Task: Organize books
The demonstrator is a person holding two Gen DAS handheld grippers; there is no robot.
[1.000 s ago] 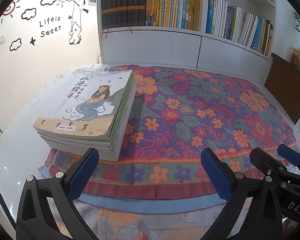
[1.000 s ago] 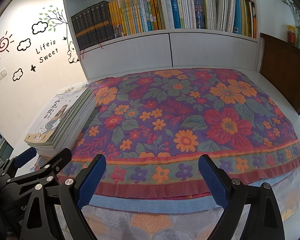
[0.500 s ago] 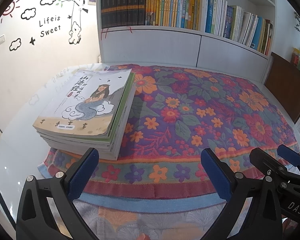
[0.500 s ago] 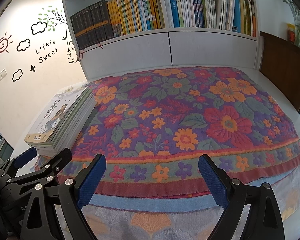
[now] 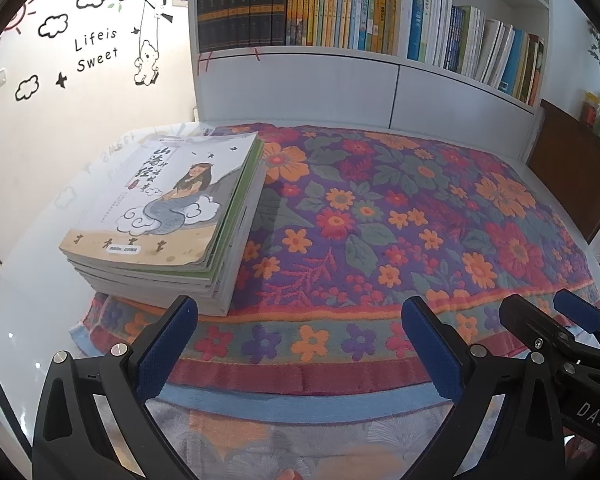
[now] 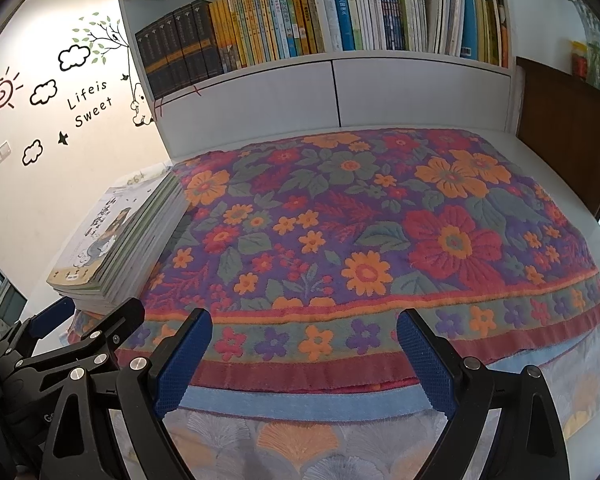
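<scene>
You have a white table (image 5: 32, 280) before you, spread with a flowered cloth (image 5: 400, 220); a stack of books (image 5: 168, 224) lies on the cloth's left part, flat, cover up

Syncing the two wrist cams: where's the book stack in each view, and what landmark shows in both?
Left wrist: the book stack is left of centre, on the left end of the flowered cloth, just beyond the left gripper.
Right wrist: the book stack sits at the left edge, seen more side-on.
Shared landmark: the row of black books on the shelf.
</scene>
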